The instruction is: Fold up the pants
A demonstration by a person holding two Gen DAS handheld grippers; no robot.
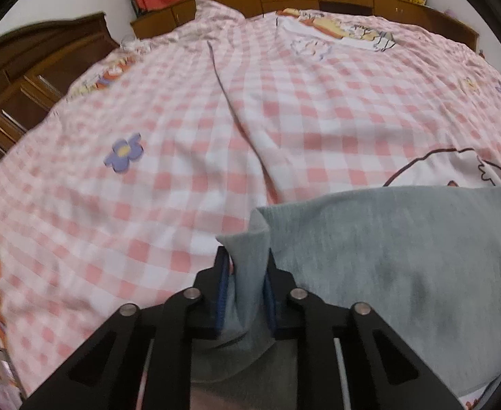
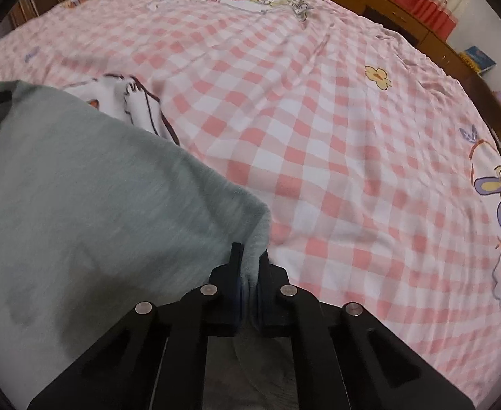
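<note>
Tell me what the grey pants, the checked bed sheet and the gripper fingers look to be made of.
Pants: soft knit, probably cotton jersey or fleece; matte, heathered grey, fuzzy at the edge held by the right gripper.
Bed sheet: thin woven cloth, likely cotton; matte, printed pink checks and cartoons, fine creases.
Left gripper fingers: black rigid plastic or metal, cannot tell which; blue ribbed pads, silver pins.
</note>
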